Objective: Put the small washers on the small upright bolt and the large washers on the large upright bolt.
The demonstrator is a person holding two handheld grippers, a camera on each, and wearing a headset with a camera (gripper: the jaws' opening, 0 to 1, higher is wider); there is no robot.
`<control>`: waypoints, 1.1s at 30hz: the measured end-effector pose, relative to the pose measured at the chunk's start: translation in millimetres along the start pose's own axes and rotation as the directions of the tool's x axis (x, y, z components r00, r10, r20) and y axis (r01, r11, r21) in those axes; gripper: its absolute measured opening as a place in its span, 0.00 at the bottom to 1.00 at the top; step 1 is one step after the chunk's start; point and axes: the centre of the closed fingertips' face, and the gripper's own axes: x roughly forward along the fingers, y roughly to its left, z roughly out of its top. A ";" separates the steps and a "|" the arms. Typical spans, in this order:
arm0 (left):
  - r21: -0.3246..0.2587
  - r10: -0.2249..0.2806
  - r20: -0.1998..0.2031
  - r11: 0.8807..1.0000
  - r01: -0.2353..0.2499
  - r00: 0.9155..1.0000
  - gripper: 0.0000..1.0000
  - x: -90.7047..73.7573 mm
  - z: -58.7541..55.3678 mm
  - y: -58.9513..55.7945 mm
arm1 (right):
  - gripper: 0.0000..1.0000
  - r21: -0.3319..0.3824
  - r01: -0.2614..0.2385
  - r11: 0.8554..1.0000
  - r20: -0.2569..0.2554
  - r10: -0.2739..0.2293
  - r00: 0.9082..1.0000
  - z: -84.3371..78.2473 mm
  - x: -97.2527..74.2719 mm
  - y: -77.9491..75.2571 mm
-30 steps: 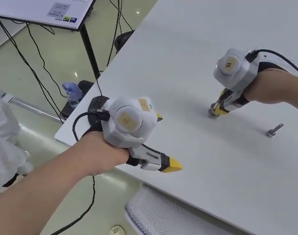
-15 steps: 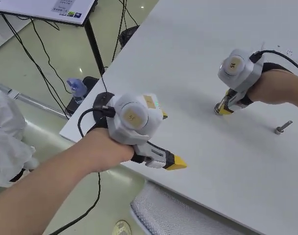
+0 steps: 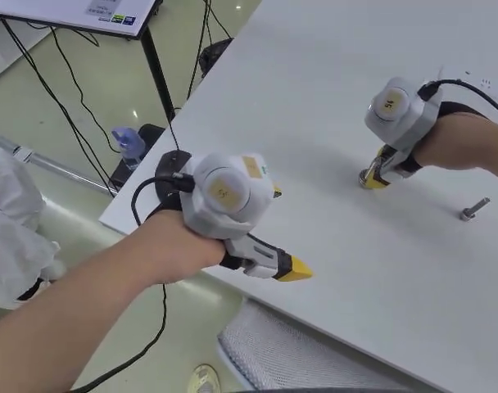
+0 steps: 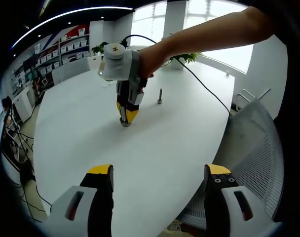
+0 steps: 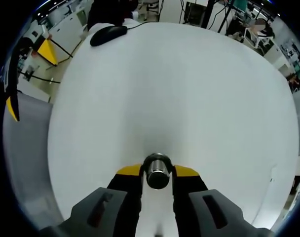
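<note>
Bolt (image 5: 157, 171) pinched in right claw (image 5: 158, 176); left claw (image 4: 155, 174) spread.

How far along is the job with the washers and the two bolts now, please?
Done: the small bolt stands upright on the table. In hand: the right gripper is shut on the large bolt, down at the tabletop; the left gripper is open, holding nothing. Left: both bolts look bare, so all washers are yet to be placed.

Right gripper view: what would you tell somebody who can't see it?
The right gripper is shut on a metal bolt, seen end-on between its yellow-tipped jaws. Beyond it spreads a white table, with a small black object near the far edge.
</note>
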 end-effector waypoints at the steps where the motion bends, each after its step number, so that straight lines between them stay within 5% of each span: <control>1: -0.001 0.000 0.000 1.000 0.000 1.000 0.74 0.1 0.3 -0.1 | 0.24 0.002 -0.001 1.000 0.000 0.001 1.000 -0.5 1.5 -2.1; 12: 0.005 -0.004 -0.004 1.000 0.004 1.000 0.73 -0.1 0.9 -2.5 | 0.30 -0.001 0.009 1.000 0.030 -0.009 0.999 -0.4 -3.4 -5.1; 25: 0.019 -0.003 0.011 1.000 0.003 1.000 0.74 1.3 13.5 -4.5 | 0.35 -0.008 0.083 0.997 0.136 -0.081 0.987 3.3 -42.7 -6.1; 27: 0.018 -0.003 0.013 1.000 0.003 1.000 0.74 2.1 15.0 -4.8 | 0.37 0.058 0.062 0.996 0.221 -0.074 0.972 8.9 -49.9 -3.3; 32: -0.012 0.012 0.030 1.000 -0.012 0.999 0.74 -0.1 19.1 -2.7 | 0.40 0.090 0.124 0.988 0.342 -0.147 0.928 8.1 -85.3 -0.5; 33: -0.018 0.012 0.032 1.000 -0.011 0.999 0.74 -0.5 19.8 -2.8 | 0.40 0.095 0.125 0.988 0.342 -0.150 0.928 4.1 -89.7 2.1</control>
